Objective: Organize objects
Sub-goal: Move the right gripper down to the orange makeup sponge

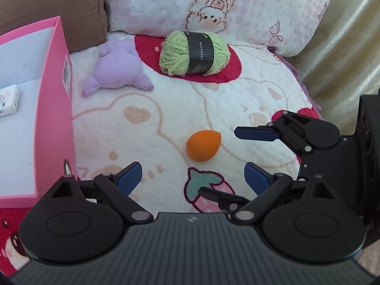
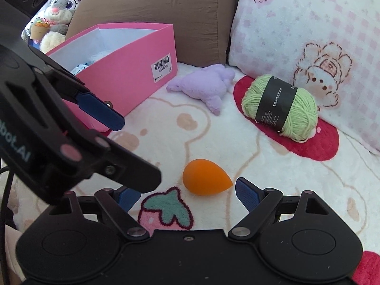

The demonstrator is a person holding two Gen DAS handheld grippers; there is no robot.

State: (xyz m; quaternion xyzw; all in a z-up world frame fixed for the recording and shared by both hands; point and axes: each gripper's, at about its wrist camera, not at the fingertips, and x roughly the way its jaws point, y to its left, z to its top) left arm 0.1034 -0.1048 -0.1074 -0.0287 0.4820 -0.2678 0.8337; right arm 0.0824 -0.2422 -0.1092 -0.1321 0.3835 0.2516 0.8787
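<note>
Both claws are low over the quilted cream blanket, and I read this as the approach to a pick: the orange teardrop-shaped makeup sponge lies just ahead of my right gripper, slightly right of centre between its spread blue pads. That claw is wide open and holds nothing. My left gripper is also wide open and empty, with the same sponge a little further off in front of it.

The right gripper reaches in from the side in the left view, so the two tools are crowding one another; I'd hold one back and let the other close on the sponge. The next move, as I judge it, calls for a short push forward so the pads bracket the sponge's fat end, then a gentle squeeze, since it looks soft and may squirt out.

The open pink cardboard box sits to the left, with a white packet already inside; it looks like the drop point. Its near wall is high, so the lift must clear the rim. The lilac plush toy lies just beside the box, and the ball of pale green yarn with a black paper band rests further back near the pink checked pillow, both well apart from the sponge. Open blanket all round it.
</note>
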